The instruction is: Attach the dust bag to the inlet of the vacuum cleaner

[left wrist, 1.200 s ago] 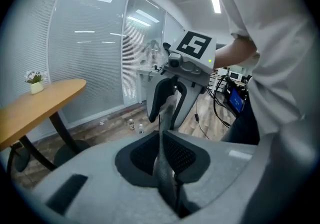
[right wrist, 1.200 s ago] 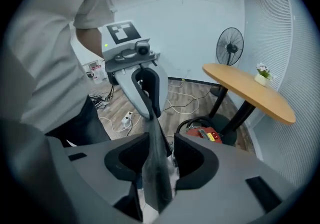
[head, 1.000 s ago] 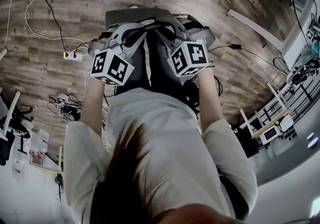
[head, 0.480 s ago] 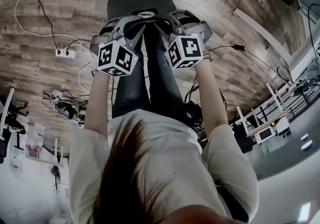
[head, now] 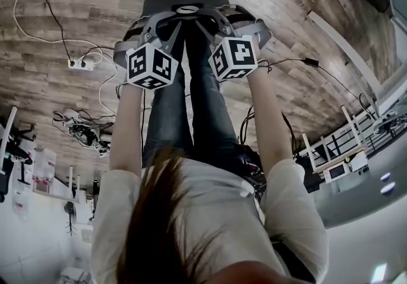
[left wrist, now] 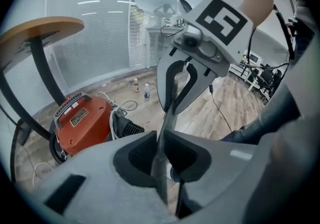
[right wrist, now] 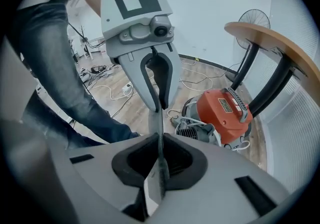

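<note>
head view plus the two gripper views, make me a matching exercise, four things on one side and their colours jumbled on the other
Things
1. vacuum cleaner
2. dust bag
3. round table top
4. power strip

Colours
a. white
b. pale wood
c. orange
d. grey

Pairs: 1-c, 2-d, 3-b, 4-a
</note>
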Available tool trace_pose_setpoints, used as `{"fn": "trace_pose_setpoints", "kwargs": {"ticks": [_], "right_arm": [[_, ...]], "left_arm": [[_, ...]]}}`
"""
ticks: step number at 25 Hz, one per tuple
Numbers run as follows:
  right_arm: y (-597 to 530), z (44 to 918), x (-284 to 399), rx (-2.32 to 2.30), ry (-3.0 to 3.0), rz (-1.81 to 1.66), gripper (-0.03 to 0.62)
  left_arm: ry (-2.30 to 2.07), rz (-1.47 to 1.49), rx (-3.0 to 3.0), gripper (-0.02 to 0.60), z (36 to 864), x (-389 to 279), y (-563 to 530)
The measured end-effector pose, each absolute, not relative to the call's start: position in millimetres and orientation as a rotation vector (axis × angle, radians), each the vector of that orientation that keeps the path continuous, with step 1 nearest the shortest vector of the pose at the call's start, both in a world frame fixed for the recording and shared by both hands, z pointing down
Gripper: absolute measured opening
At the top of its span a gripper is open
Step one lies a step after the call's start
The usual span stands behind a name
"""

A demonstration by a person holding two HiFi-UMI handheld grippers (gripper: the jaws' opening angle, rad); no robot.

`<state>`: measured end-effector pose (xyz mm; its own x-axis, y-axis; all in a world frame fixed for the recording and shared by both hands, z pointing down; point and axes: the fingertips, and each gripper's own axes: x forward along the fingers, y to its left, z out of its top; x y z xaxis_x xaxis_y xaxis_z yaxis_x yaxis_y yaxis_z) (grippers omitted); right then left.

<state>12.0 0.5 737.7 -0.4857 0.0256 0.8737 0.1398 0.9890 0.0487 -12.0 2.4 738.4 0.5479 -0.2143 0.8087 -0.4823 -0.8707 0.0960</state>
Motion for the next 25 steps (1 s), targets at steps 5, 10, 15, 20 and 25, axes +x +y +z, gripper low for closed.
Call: {"fn": "trace_pose_setpoints", "kwargs": {"ticks": [5, 10, 15, 20, 25], "right_arm": [[-13, 763, 11, -0.048, -2.095, -0.080, 0.032], [-17, 786, 8, -0.037, -2.088, -0.059, 0.032], [-21, 803, 2, -0.039, -2.084, -0.042, 0.032], [-30, 810, -1, -0.025, -2.079, -0.031, 0.034], [-40, 815, -3, -0.025, -2.068, -0.033, 0.034]], "left_arm": [[-0.649, 1.311, 2.452, 0.057, 761, -13, -12], [-0.708, 1.314, 2.388, 0.060, 784, -16, -16], [-0.719, 1.307, 2.355, 0.061, 802, -23, -20], [-0.731, 1.300, 2.349, 0.061, 807, -26, -29], [-0.732, 1.292, 2.338, 0.061, 814, -28, -38]]}}
